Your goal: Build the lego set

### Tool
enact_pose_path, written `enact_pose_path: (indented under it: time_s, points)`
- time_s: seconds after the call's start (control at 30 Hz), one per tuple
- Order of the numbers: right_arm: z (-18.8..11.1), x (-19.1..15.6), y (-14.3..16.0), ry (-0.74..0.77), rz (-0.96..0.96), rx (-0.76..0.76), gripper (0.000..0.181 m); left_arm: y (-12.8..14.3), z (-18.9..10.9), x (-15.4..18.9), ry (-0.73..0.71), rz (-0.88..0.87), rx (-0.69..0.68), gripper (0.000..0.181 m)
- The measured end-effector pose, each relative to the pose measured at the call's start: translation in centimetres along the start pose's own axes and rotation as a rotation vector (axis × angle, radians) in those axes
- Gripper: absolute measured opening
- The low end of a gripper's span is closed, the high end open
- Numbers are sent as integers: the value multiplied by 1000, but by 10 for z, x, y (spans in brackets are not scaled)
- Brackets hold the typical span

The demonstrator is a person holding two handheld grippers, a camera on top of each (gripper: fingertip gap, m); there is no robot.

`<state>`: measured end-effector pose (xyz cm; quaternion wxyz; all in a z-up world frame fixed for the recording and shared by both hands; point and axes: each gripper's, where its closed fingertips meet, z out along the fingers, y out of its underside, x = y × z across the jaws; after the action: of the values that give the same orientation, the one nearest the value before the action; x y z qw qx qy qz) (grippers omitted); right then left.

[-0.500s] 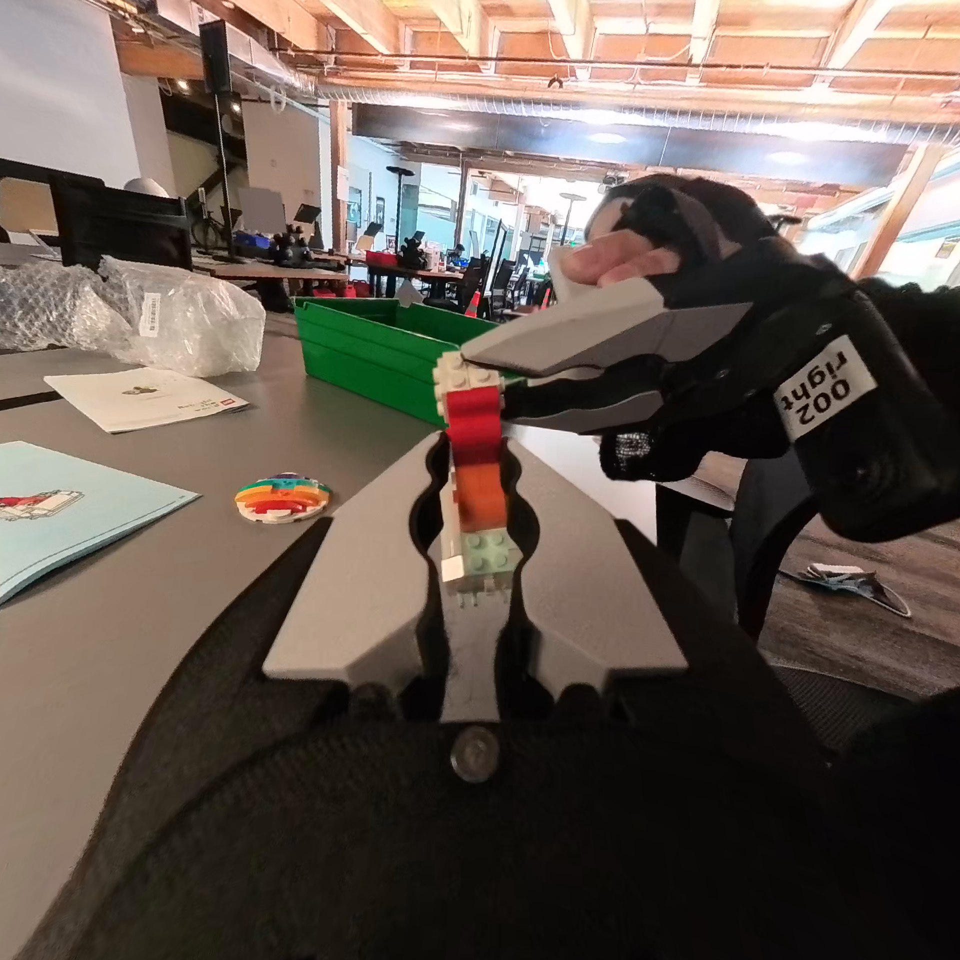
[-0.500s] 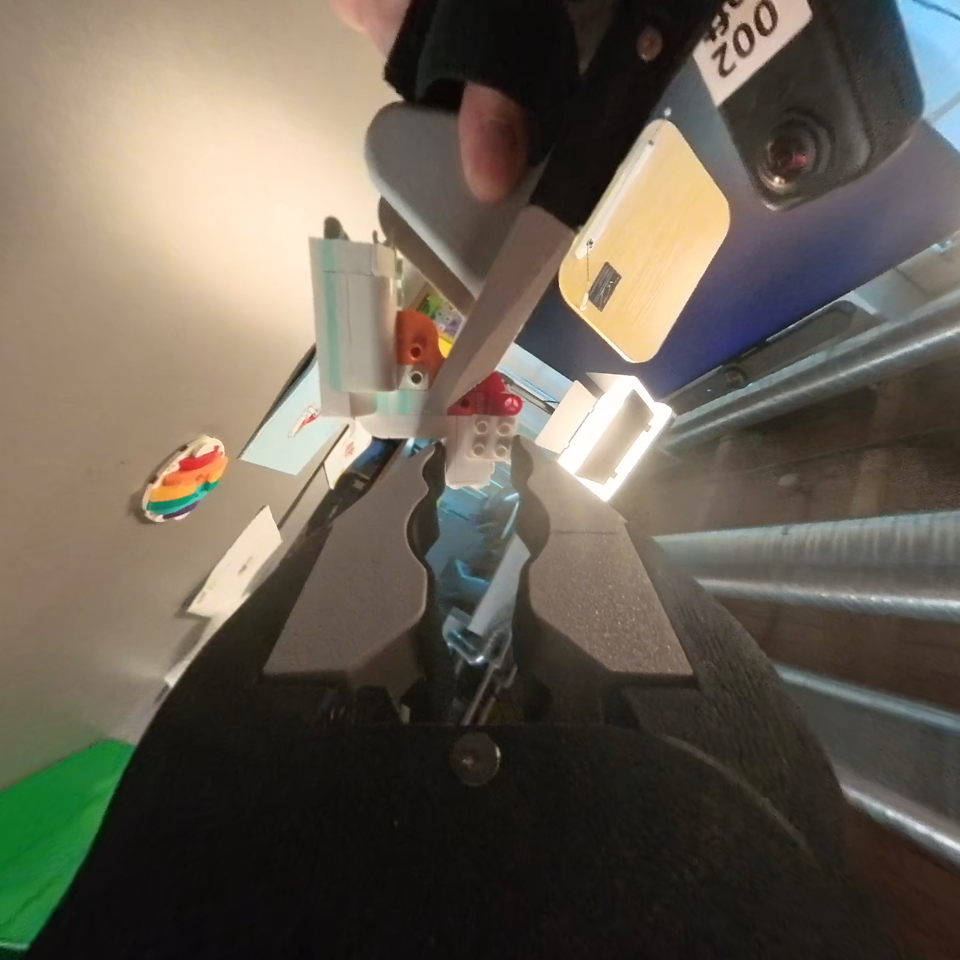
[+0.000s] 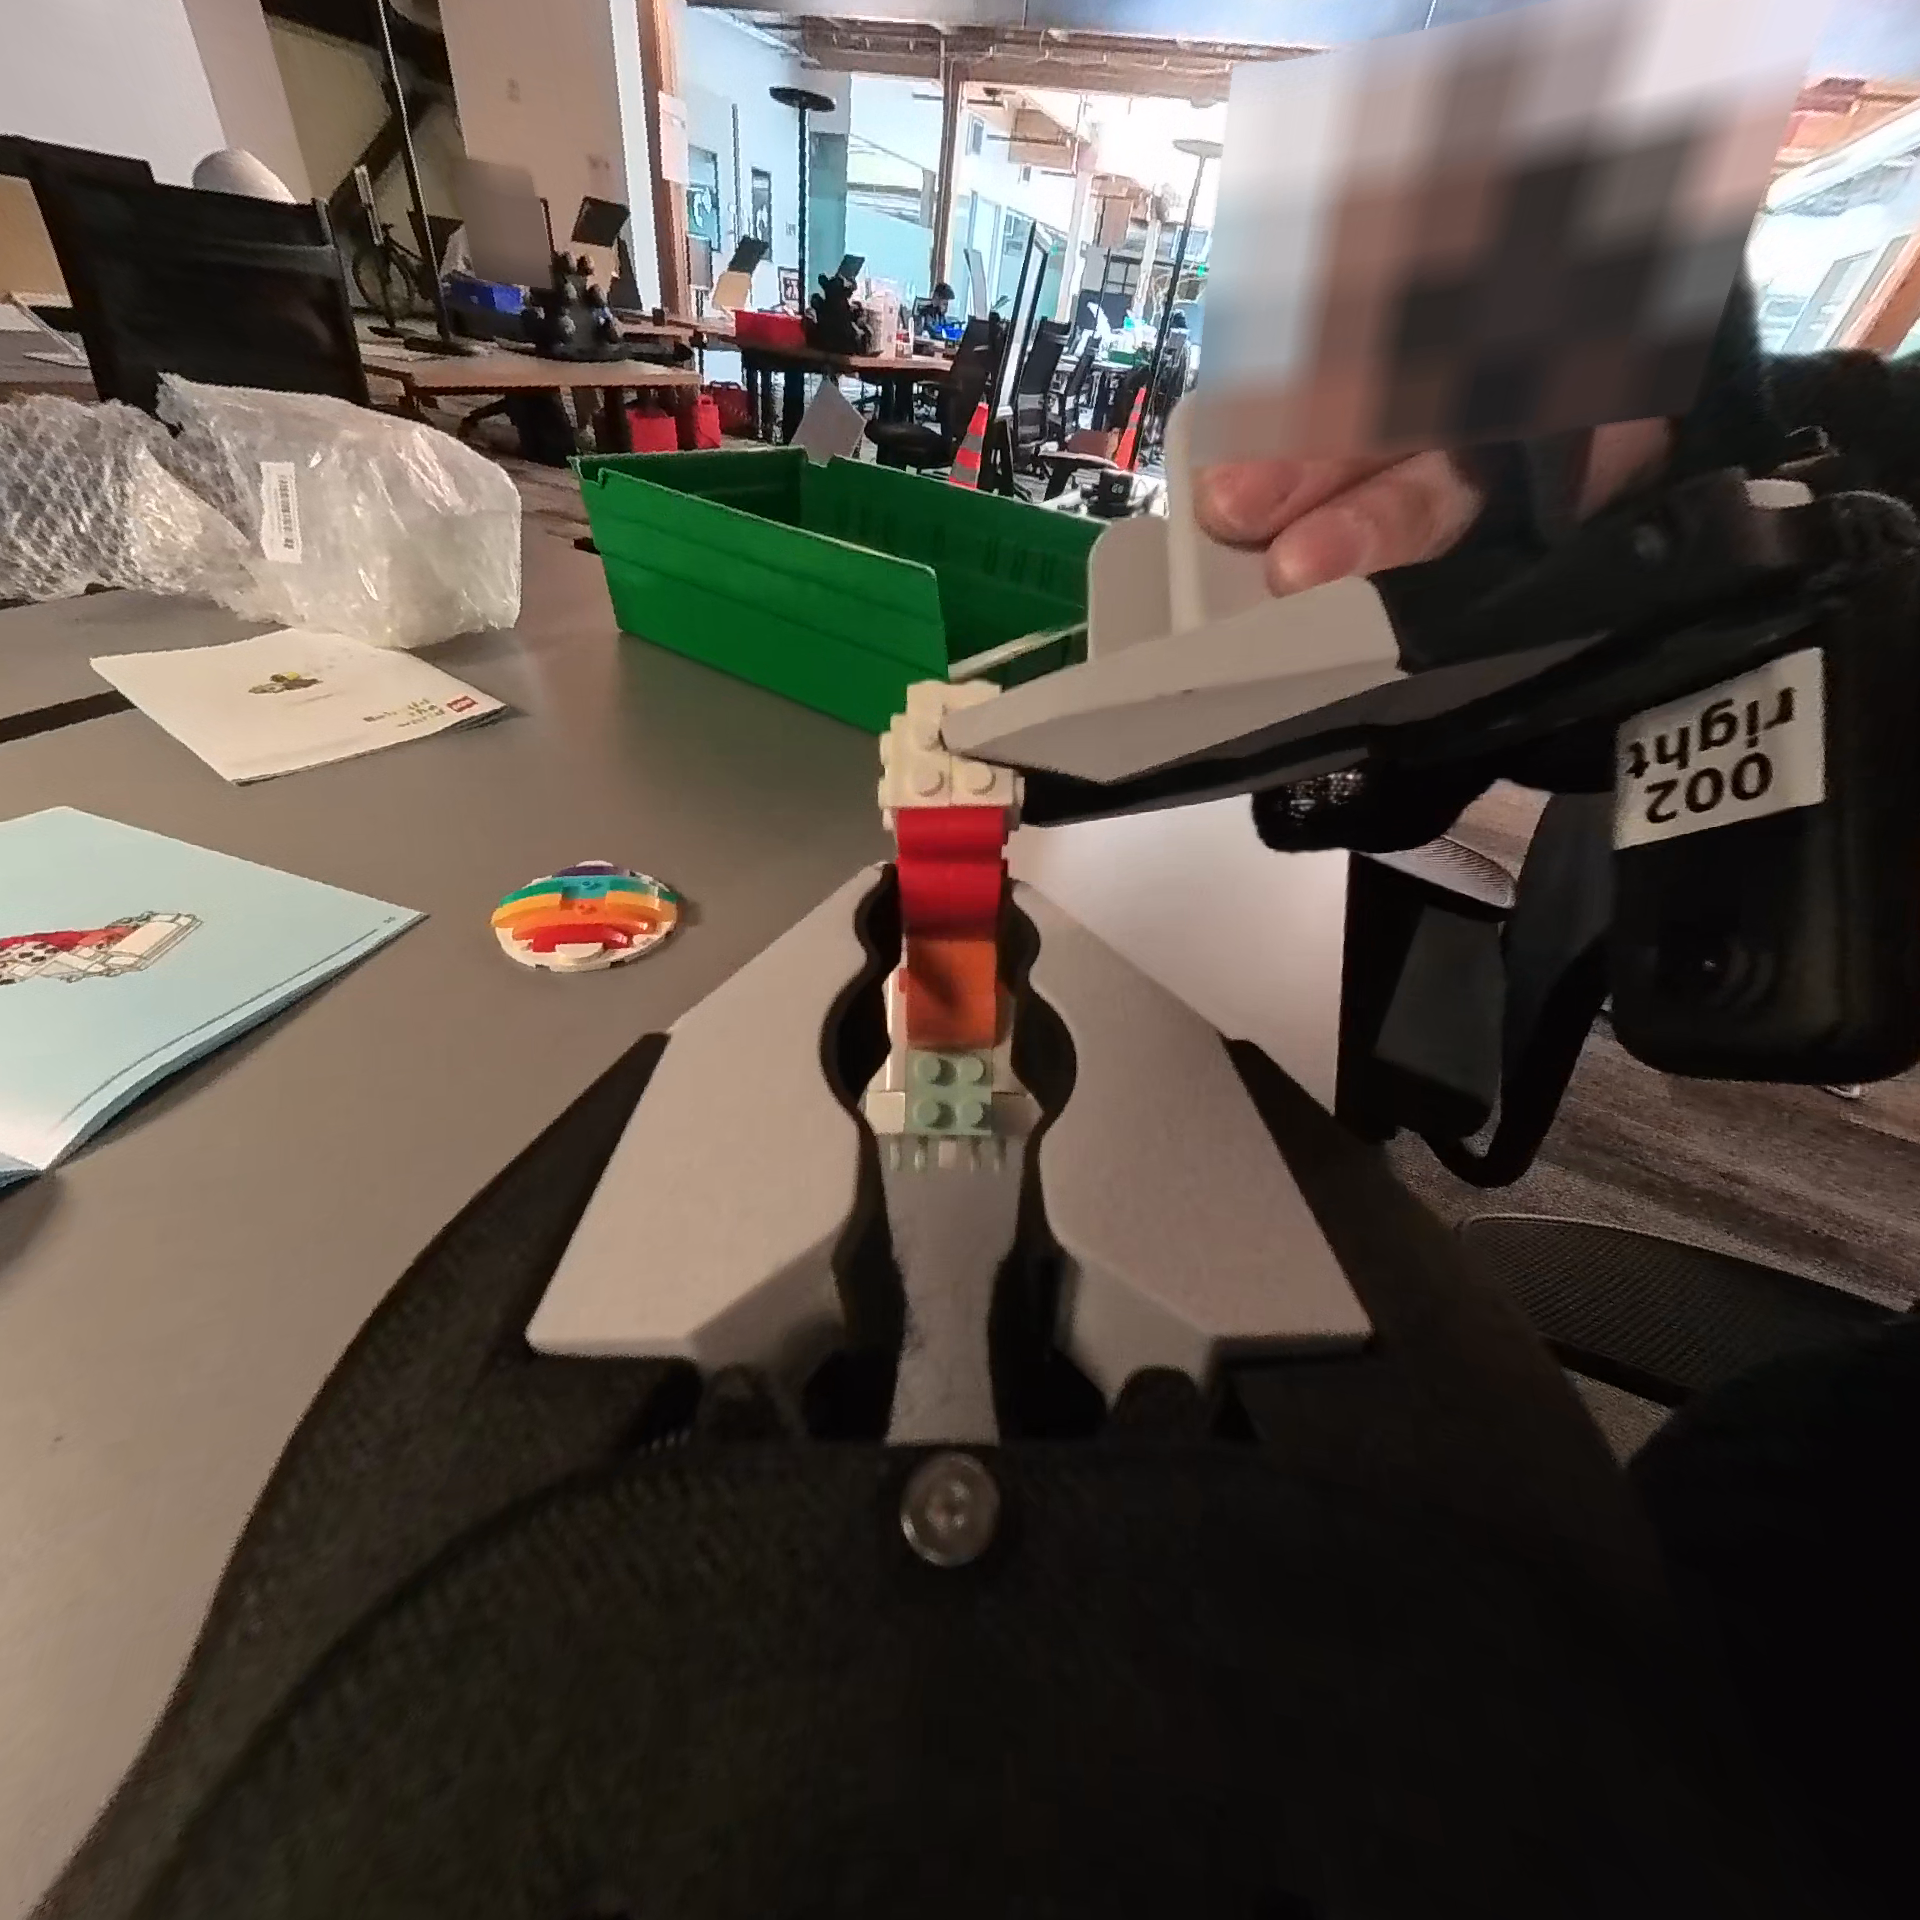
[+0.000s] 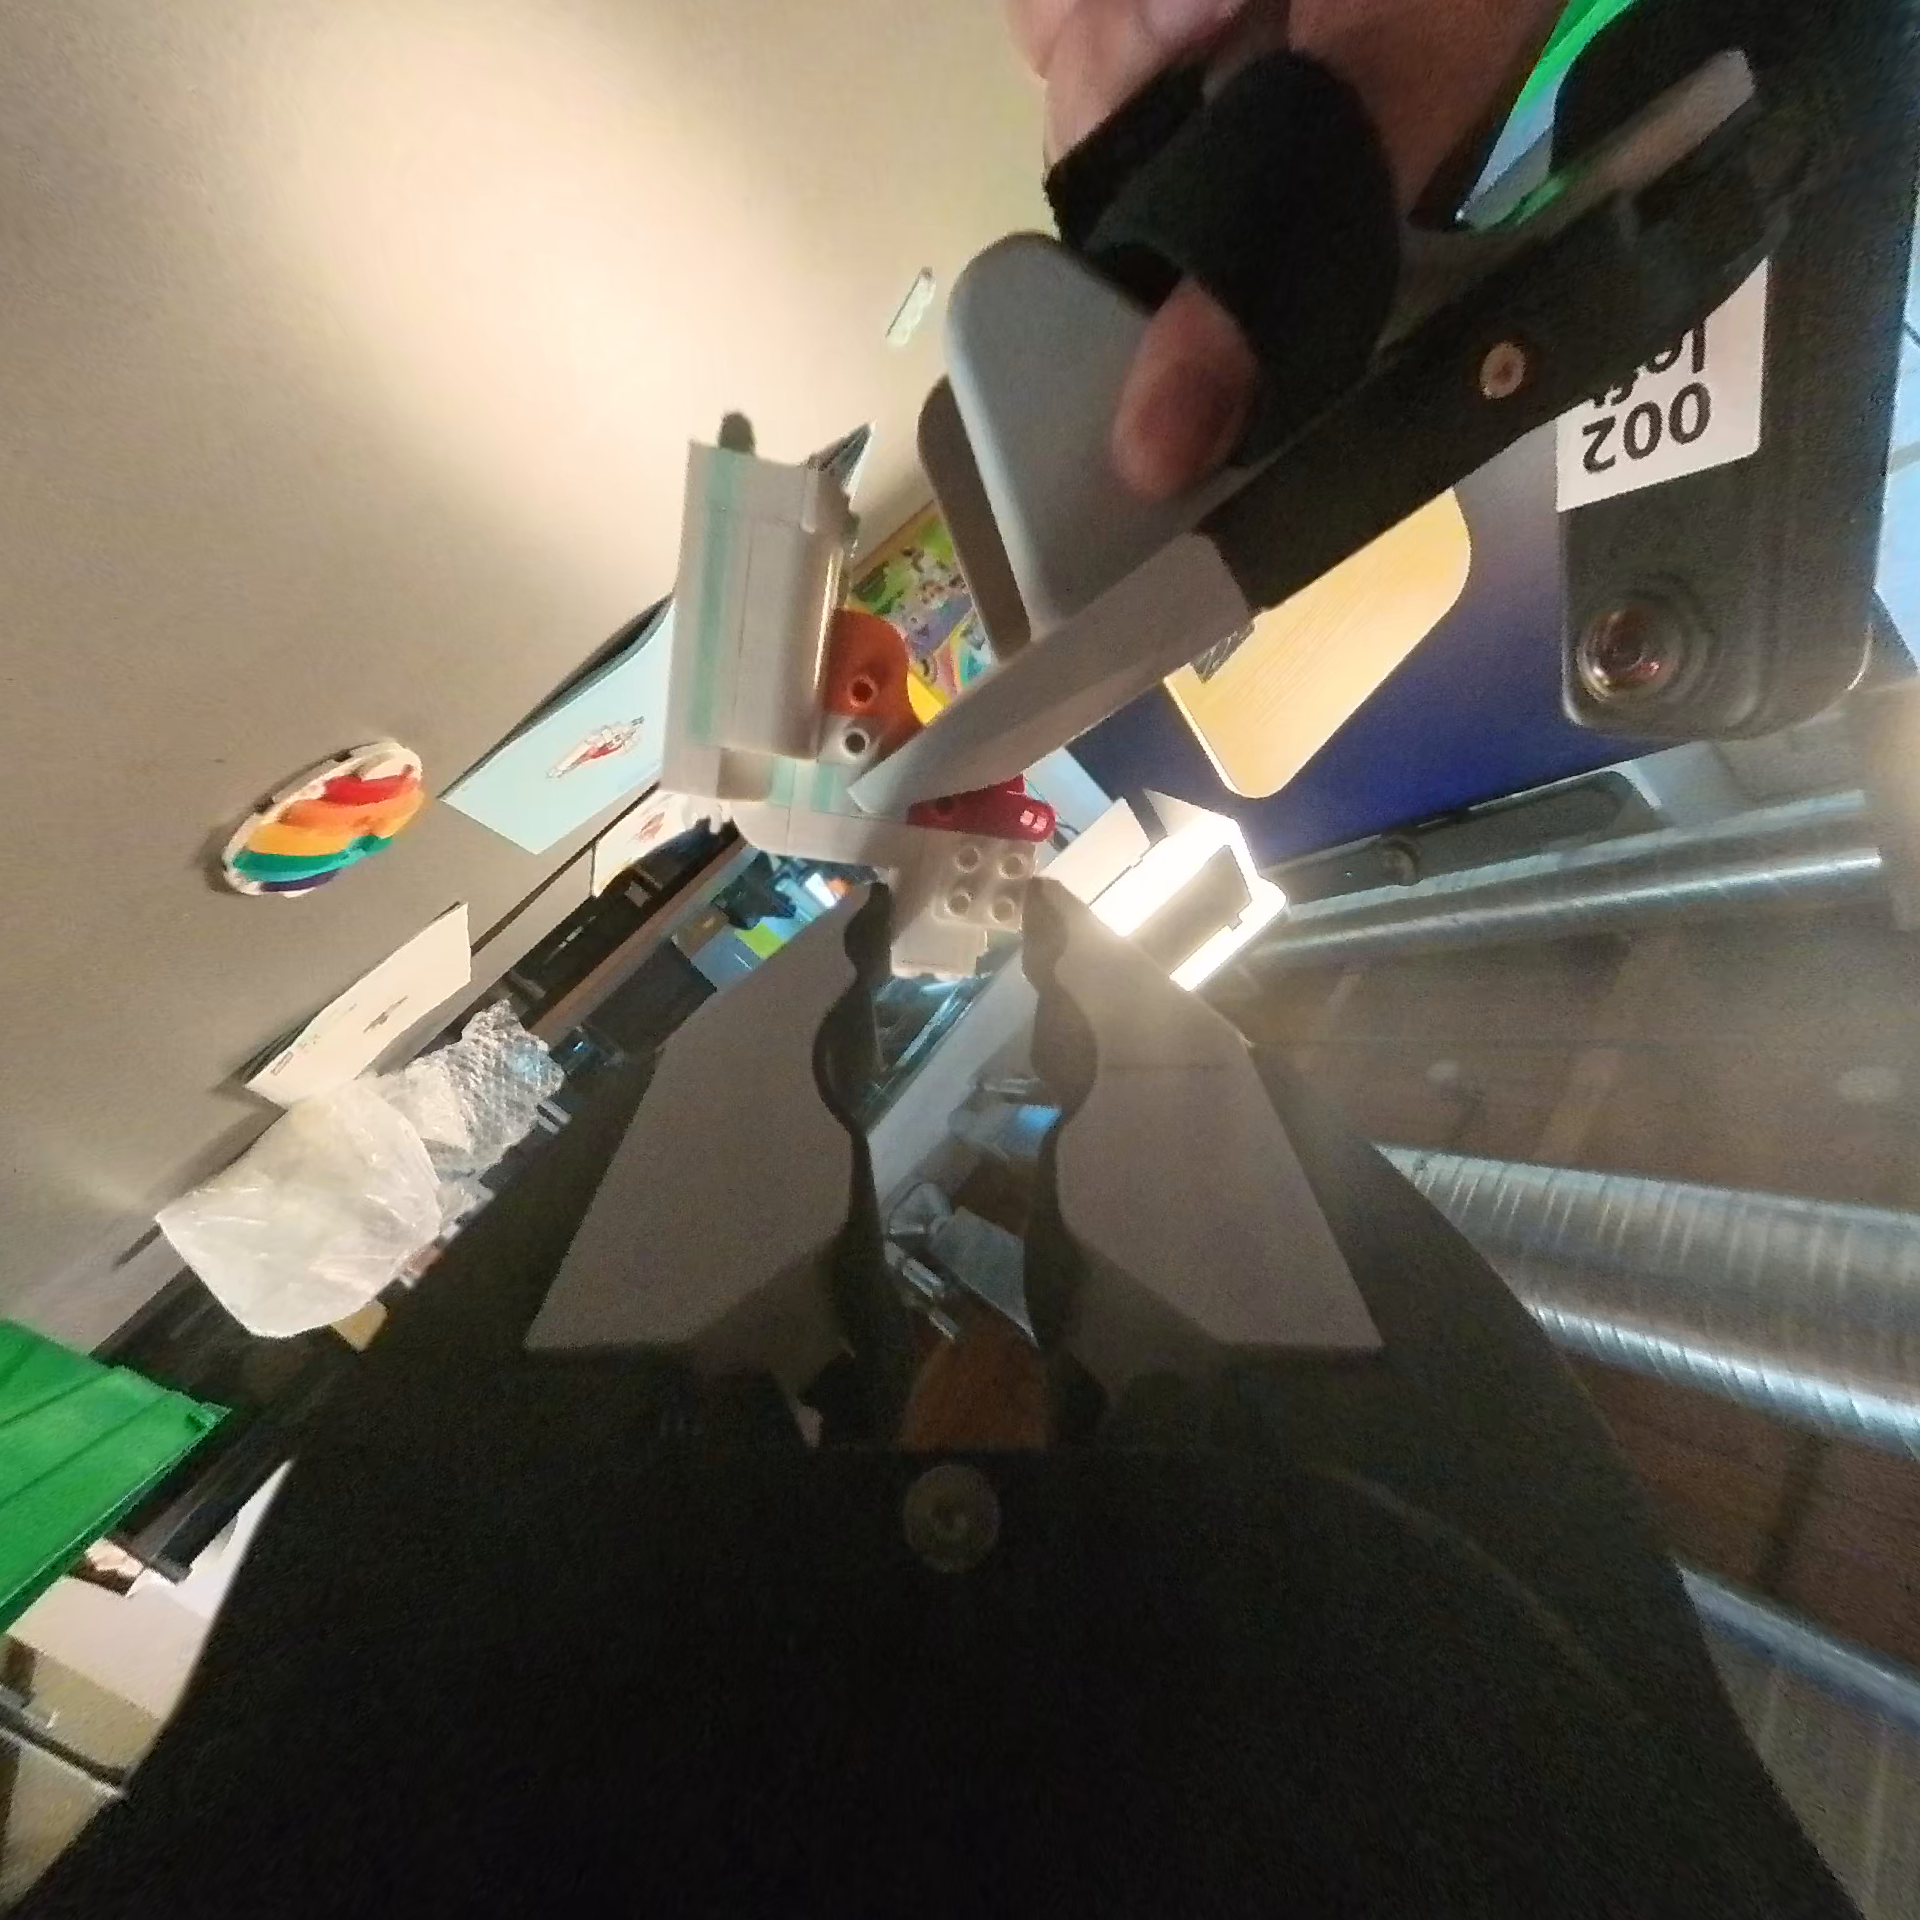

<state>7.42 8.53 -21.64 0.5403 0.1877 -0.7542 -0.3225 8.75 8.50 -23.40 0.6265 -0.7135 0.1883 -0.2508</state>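
My left gripper (image 3: 948, 904) is shut on a small lego build (image 3: 948, 977) of mint-green, white, orange and red bricks, held upright above the grey table (image 3: 312, 1195). My right gripper (image 3: 987, 774) comes in from the right and is shut on the white brick (image 3: 925, 769) at the top of the build. In the right wrist view the right gripper (image 4: 951, 904) has that white brick (image 4: 971, 883) between its tips. There the left gripper (image 4: 883, 790) reaches in from the upper right and holds the build (image 4: 748, 623).
A round rainbow lego disc (image 3: 585, 912) lies on the table. Two instruction booklets (image 3: 156, 966) (image 3: 301, 701) lie at the left. A green bin (image 3: 790, 582) and clear plastic bags (image 3: 343, 520) stand behind. A black chair (image 3: 1455, 987) is at the right, off the table edge.
Both grippers have tilted together with the build between them, so the background has shifted in both views. Both holds are unchanged.
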Motion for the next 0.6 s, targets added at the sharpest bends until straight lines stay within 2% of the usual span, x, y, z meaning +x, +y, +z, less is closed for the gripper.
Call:
enact_pose_path:
  time_s: [0.3, 0.5, 0.57, 0.6]
  points:
    - [-4, 19, 6, 66, 156, -18, 23, -17, -10, 6, 64, -3, 148, 18]
    - [0, 9, 5, 7, 212, -15, 24, -7, -5, 1, 69, -16, 59, 16]
    - [3, 2, 4, -53, 370, 20, 25, -5, -4, -6, 93, -65, 24, 16]
    - [5, -2, 5, -103, 493, 36, 37, -3, -5, -14, 71, -55, -4, 16]
